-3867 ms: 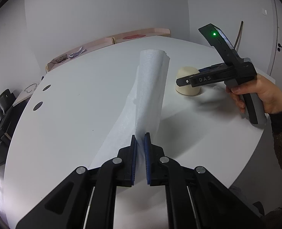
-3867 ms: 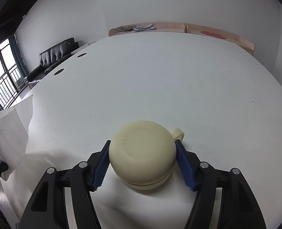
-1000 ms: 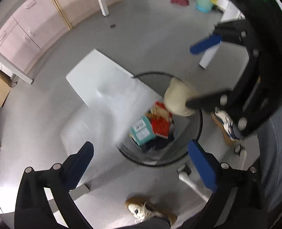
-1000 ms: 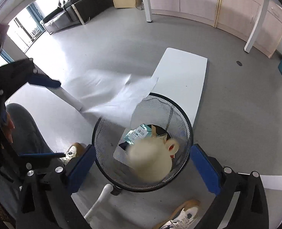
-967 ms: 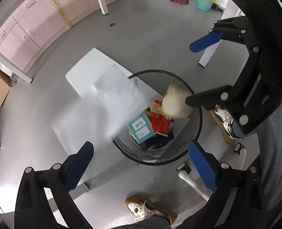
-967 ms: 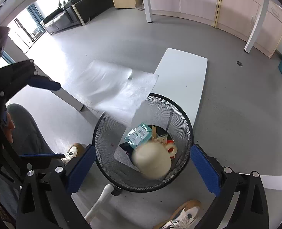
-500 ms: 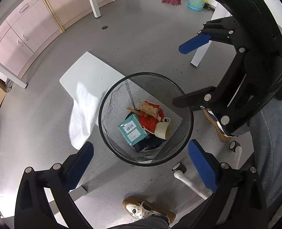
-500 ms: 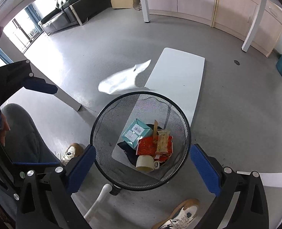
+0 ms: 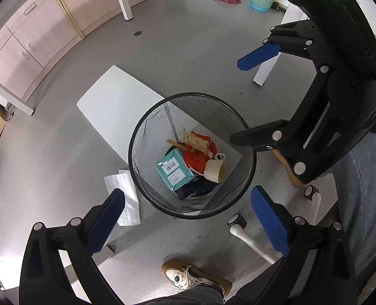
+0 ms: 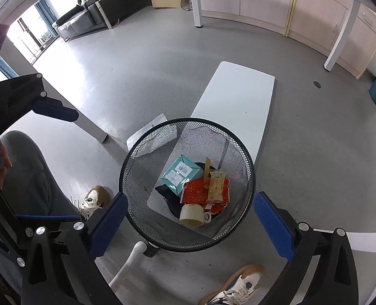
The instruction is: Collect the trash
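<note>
Both grippers hang open and empty above a black mesh waste bin (image 9: 142,178) (image 10: 127,198) on the grey floor. My left gripper (image 9: 188,218) and my right gripper (image 10: 188,226) each frame the bin. A cream cup (image 9: 214,170) (image 10: 191,216) lies on its side inside, beside a teal box (image 9: 174,171) (image 10: 180,174) and red wrappers (image 9: 198,157) (image 10: 203,190). The white paper sheet (image 9: 124,198) (image 10: 147,127) lies on the floor just outside the bin. The right gripper also shows in the left wrist view (image 9: 246,99).
A flat white board (image 9: 114,106) (image 10: 236,101) lies on the floor beside the bin. The person's shoes (image 9: 195,277) (image 10: 94,200) and white chair legs with castors (image 9: 238,226) stand close to the bin. Cabinets (image 10: 264,0) line the wall.
Both grippers carried the cup and paper from the table to the bin and opened. The cup dropped into the bin; the paper drifted down and settled on the floor beside it.
</note>
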